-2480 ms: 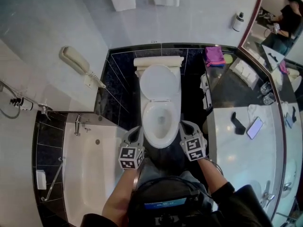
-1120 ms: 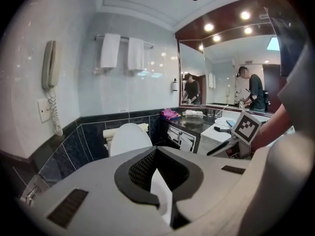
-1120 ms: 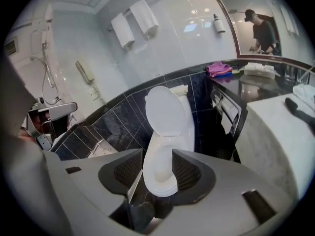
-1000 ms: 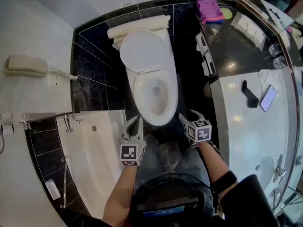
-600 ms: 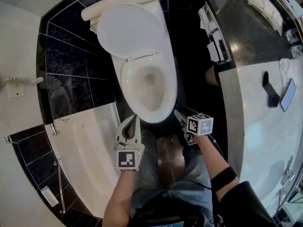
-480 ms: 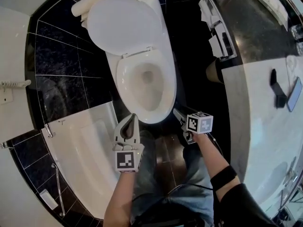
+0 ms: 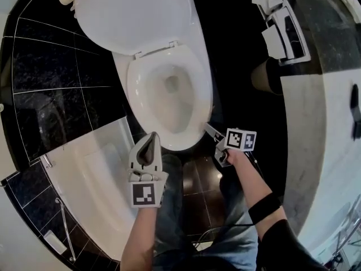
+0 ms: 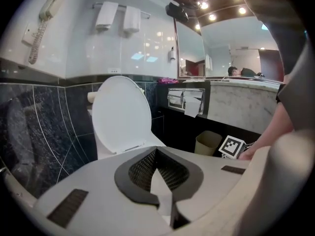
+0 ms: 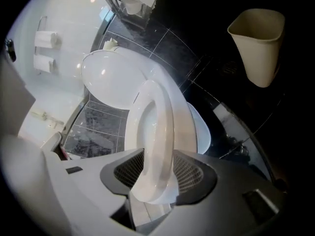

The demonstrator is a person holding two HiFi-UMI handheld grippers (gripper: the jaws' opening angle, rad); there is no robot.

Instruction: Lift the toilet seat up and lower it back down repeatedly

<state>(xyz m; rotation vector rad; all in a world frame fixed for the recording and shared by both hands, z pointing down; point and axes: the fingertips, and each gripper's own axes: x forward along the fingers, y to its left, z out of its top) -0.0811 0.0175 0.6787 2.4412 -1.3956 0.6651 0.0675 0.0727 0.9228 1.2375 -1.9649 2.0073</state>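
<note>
white toilet seat gripped by just-closing right claw; left claw clenched empty; lid top cropped.

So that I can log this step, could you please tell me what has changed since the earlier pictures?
The right tool has rolled over and reached the toilet seat, its jaws just closing on its front edge. The head camera has come much nearer it. Unchanged: seat down, lid up, left tool shut and empty.
</note>
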